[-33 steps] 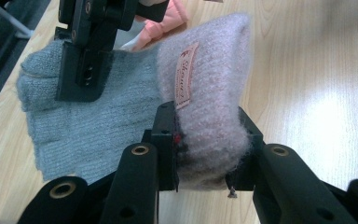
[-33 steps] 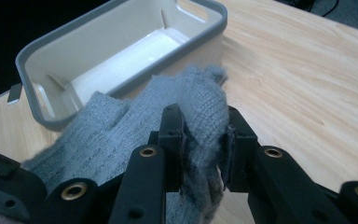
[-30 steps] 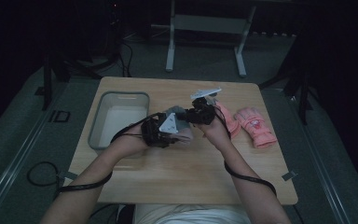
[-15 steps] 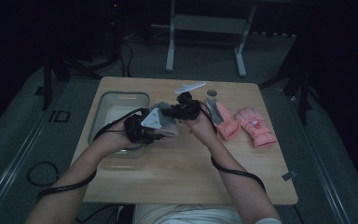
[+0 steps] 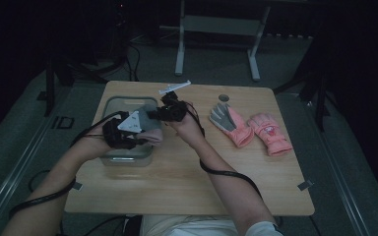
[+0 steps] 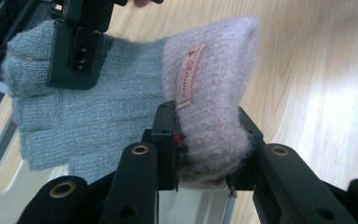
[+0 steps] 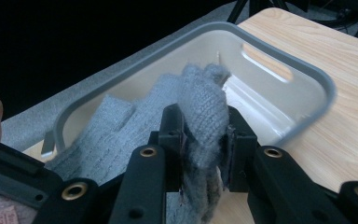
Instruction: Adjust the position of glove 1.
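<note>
While both hands meet over the left half of the wooden desk [image 5: 177, 172] in the high view, the left gripper [image 5: 128, 132] and the right gripper [image 5: 170, 111] hold a grey and pink knit glove [image 5: 150, 133] between them, just above the near right corner of a grey bin [image 5: 115, 103] that stands at the far left of the desk. To the right, well apart from the hands, a pink glove with a grey palm [image 5: 230, 125] and a second pink glove [image 5: 270, 132] lie side by side. Seen along the left gripper's own jaws in the left gripper view, the pads are clamped on the glove's fuzzy pink cuff [image 6: 212, 93], beside a small sewn label [image 6: 189, 74], while the grey finger part [image 6: 102, 98] stretches away to the left, where the right gripper [image 6: 77, 46] pinches it. Looking from the right gripper view, the jaws are closed on a bunched grey fingertip of the glove [image 7: 204, 121], the rest of the grey knit trailing to the left, and the bin [image 7: 317, 74] sits directly beyond and below, its pale floor bare.
</note>
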### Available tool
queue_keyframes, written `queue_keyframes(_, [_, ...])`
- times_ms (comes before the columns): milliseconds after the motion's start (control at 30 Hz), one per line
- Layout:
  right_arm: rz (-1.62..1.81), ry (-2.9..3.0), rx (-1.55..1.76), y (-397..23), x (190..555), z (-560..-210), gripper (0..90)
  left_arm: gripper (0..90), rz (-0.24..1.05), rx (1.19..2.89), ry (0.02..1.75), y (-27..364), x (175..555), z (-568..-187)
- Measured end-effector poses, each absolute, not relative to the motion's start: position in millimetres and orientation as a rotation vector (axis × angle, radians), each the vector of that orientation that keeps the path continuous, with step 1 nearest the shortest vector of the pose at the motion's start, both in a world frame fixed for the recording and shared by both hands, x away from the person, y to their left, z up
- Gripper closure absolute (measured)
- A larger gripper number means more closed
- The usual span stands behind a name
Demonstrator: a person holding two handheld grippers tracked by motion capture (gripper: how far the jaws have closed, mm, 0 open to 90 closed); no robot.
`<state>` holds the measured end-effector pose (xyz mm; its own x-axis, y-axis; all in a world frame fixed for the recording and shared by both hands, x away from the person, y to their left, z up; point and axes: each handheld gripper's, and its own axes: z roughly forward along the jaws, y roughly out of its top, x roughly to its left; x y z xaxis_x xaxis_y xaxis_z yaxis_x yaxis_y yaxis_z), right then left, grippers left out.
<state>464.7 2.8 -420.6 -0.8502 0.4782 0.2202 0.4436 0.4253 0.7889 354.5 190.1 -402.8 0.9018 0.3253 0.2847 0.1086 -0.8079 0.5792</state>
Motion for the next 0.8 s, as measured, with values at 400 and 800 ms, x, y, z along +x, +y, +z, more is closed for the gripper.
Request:
queue_keyframes(400, [1.374,2.624,0.869,41.0,473.0,-438.6,73.7,68.5,0.487,2.536,0.253,229.1,371.2,-427.1])
queue_keyframes(800, [1.257,2.643,0.958,58.6,488.9,-481.8,73.6,67.2,0.347,2.589,0.198,239.2,405.9,-471.8])
